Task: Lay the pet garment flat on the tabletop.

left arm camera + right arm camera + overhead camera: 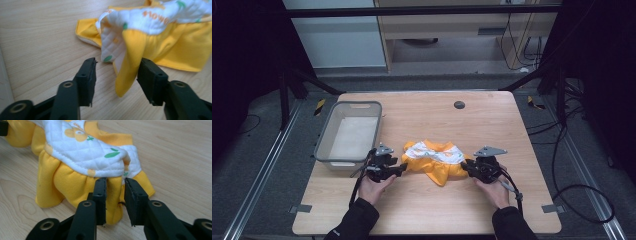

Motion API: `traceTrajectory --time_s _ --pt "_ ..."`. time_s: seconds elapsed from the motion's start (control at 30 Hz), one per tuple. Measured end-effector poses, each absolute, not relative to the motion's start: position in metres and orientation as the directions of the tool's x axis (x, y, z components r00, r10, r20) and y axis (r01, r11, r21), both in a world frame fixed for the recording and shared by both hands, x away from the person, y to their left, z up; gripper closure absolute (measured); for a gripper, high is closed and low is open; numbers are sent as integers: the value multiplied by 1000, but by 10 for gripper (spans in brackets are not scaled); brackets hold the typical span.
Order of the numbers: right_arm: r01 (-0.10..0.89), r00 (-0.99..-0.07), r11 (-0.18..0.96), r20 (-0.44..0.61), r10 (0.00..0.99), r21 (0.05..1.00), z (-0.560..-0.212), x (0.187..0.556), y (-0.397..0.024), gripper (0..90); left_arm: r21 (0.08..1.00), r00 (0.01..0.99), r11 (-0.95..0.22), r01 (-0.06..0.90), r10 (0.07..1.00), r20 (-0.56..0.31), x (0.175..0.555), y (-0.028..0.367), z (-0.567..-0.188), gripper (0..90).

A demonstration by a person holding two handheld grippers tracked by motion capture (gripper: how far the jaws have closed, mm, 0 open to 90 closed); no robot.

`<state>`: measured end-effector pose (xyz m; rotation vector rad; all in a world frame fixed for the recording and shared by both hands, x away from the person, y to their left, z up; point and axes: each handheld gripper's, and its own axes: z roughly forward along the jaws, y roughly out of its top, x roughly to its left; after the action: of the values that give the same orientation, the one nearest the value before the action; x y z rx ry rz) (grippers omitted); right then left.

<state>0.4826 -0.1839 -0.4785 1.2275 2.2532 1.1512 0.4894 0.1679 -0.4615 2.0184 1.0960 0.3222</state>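
1. Black jaws of the left gripper stand wide apart, a yellow fold between them, unpinched.
2. Right gripper gapes narrowly at the garment, gripping nothing.
3. Garment lies mid-table, basket at 9 o'clock, likely awaiting folding.

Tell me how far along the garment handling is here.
Done: the yellow and white garment lies bunched on the table. In hand: the left gripper and right gripper are at its two ends, jaws open with a fold between them, neither pressing. Left: the grey basket holds no garment.
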Motion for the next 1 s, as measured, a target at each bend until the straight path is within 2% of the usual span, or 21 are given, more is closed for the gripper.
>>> traceTrajectory --time_s 0.13,0.3,0.5,0.77,0.83,0.87,0.9,0.93,0.97,1.0 --pt "504 -584 321 42 811 802 -474 473 -188 611 768 604 -316 558 788 -115 477 178 -458 413" --pt "468 -620 350 19 785 812 -472 455 -193 562 759 619 -348 550 780 -91 462 191 -465 410" --pt "462 -628 327 44 777 825 -474 445 -200 547 743 628 -389 544 776 -53 461 189 -475 467" --pt "509 -613 356 39 789 784 -492 461 -194 546 742 650 -430 515 760 -11 468 172 -483 517" --pt "520 -610 361 41 791 774 -495 465 -193 563 729 657 -447 518 754 -5 470 166 -485 523" --pt "530 -612 354 58 789 770 -496 466 -192 607 734 658 -442 516 753 -9 471 162 -485 572" --pt "530 -612 354 58 789 770 -496 466 -192 607 734 658 -442 516 753 -9 471 162 -485 605" --pt "534 -614 356 62 787 766 -496 466 -192 658 733 660 -431 526 751 -32 473 161 -485 605" --pt "536 -623 363 66 780 762 -494 466 -193 735 730 661 -421 538 748 -56 475 160 -484 673" --pt "536 -623 363 66 780 762 -494 466 -193 735 725 663 -426 542 746 -58 476 159 -484 673"
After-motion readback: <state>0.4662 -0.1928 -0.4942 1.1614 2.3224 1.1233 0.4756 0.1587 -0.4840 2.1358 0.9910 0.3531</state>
